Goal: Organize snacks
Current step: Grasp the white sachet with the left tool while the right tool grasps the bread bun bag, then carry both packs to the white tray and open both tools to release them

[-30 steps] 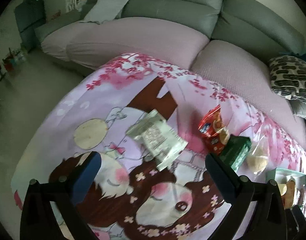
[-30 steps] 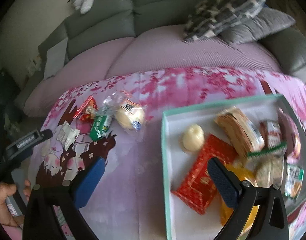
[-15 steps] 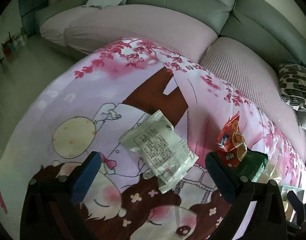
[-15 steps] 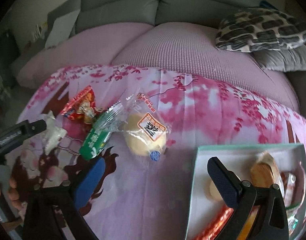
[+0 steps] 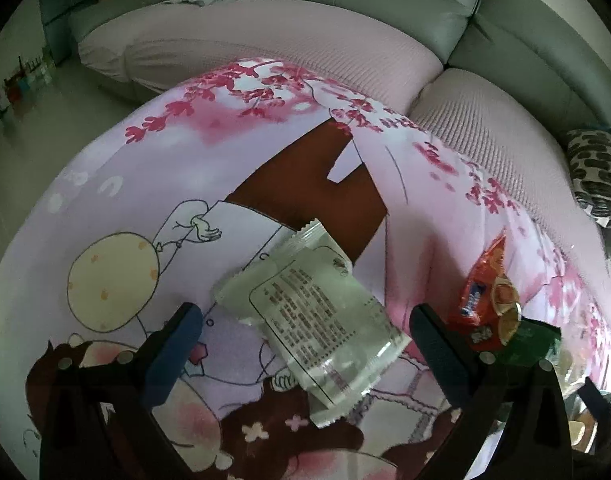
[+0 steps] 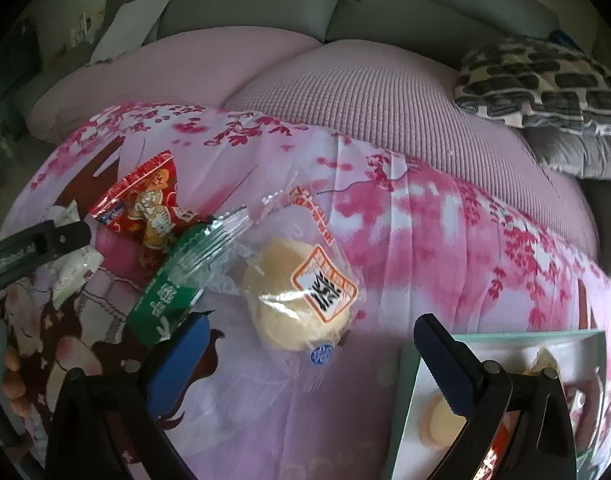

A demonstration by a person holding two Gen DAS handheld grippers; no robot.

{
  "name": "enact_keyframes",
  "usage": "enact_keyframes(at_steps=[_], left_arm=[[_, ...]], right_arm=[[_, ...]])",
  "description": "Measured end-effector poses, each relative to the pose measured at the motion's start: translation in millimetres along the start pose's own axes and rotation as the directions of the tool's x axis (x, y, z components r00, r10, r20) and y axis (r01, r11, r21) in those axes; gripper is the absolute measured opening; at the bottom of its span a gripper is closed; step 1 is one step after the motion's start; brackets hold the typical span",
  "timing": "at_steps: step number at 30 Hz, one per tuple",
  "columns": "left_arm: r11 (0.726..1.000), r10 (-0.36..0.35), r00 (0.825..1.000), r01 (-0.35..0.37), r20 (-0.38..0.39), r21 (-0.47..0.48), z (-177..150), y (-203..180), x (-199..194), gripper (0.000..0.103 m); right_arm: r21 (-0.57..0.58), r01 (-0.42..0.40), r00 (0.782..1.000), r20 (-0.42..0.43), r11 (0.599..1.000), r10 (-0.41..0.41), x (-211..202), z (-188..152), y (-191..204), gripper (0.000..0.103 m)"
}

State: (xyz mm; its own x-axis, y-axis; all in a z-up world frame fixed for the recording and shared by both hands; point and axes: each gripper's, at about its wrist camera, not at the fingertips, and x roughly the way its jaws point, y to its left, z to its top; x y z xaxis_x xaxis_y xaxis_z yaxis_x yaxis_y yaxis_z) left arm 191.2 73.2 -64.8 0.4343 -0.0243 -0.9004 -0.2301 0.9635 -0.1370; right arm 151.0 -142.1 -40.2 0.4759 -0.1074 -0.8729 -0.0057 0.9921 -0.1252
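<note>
Left tongs (image 5: 305, 344), fingers spread wide and holding nothing, straddle a clear snack packet (image 5: 317, 316) (printed label up) lying flat on the cartoon-print cloth (image 5: 185, 160) of the table. Right of it: a red snack packet (image 5: 481, 304) touching a green packet (image 5: 525, 340). Right tongs (image 6: 309, 352), likewise apart and empty, frame a wrapped round bun (image 6: 297, 300); the teal-rimmed tray (image 6: 505, 336) sits beside the right finger.

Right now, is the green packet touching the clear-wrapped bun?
Touching. The right wrist view shows the green packet's clear crimped end lying over the wrapper edge of the bun, with no cloth visible between them.
</note>
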Motion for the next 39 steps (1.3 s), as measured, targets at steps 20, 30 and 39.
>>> enact_keyframes(at_steps=[20,30,39], left_arm=[[0.994,0.061,0.998,-0.064,0.036,0.093,-3.3,-12.8,-3.0,0.064],[0.993,0.018,1.000,-0.019,0.008,0.117,-15.3,-21.5,-25.2,0.059],[0.988,-0.053,0.997,0.045,0.049,0.148,-24.9,-29.8,-72.2,0.058]], right_arm=[[-0.031,-0.020,0.999,0.025,0.999,0.021,-5.4,-2.7,4.5,0.059],[0.057,-0.096,0.995,0.047,0.994,0.093,-33.6,-21.4,-4.3,0.055],[0.149,-0.148,0.984,0.126,0.978,0.130,-82.4,-43.4,-20.1,0.055]])
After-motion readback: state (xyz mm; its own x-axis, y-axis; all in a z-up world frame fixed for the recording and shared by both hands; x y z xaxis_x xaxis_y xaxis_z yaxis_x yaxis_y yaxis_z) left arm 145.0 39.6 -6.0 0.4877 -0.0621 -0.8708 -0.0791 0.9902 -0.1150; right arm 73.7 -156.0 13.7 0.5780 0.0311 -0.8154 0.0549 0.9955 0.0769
